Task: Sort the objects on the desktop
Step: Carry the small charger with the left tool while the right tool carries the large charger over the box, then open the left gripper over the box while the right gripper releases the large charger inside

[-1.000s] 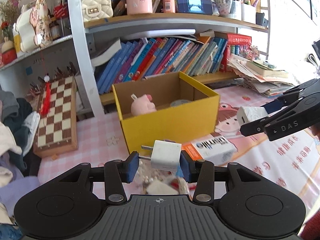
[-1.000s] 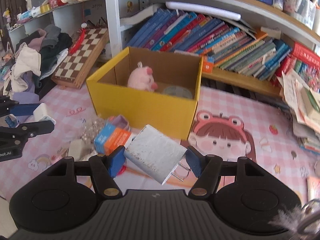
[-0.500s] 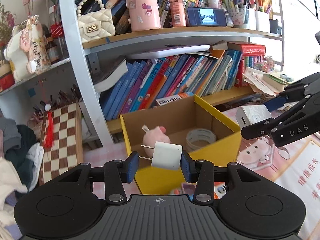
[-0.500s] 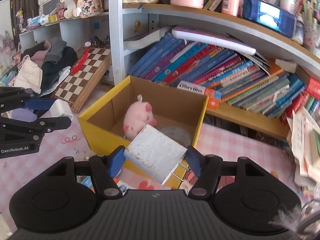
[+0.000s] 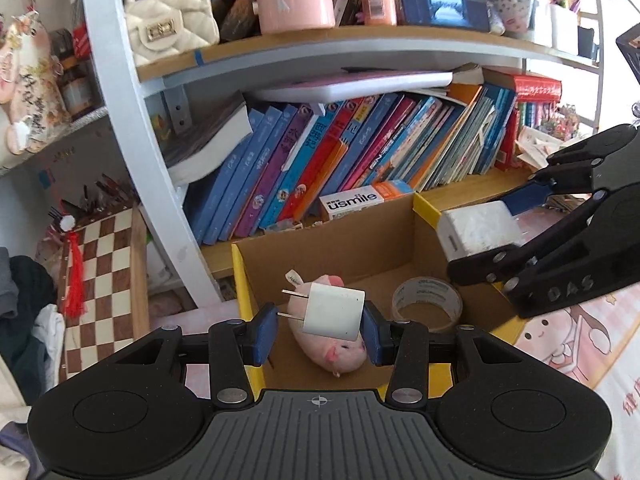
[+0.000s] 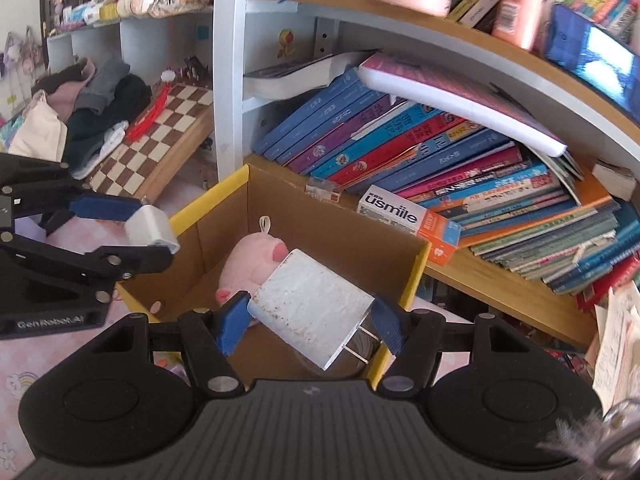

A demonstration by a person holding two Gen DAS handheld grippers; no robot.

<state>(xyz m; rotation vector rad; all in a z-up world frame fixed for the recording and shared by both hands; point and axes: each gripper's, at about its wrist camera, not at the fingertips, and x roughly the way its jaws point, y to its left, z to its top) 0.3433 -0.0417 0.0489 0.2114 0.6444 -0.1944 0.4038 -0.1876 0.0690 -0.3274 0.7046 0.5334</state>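
My left gripper is shut on a small white plug charger, held above the yellow cardboard box. My right gripper is shut on a larger white plug charger, held over the same box. Inside the box lie a pink plush pig and a roll of clear tape. The right gripper with its charger shows at the right of the left wrist view. The left gripper with its charger shows at the left of the right wrist view.
A bookshelf with slanted books stands right behind the box. A "usmile" carton lies on the lower shelf. A chessboard leans at the left beside piled clothes. The tabletop has a pink checked cloth.
Both grippers have risen and moved forward with their chargers, from low in front of the box to above its opening. The box interior now fills the views.
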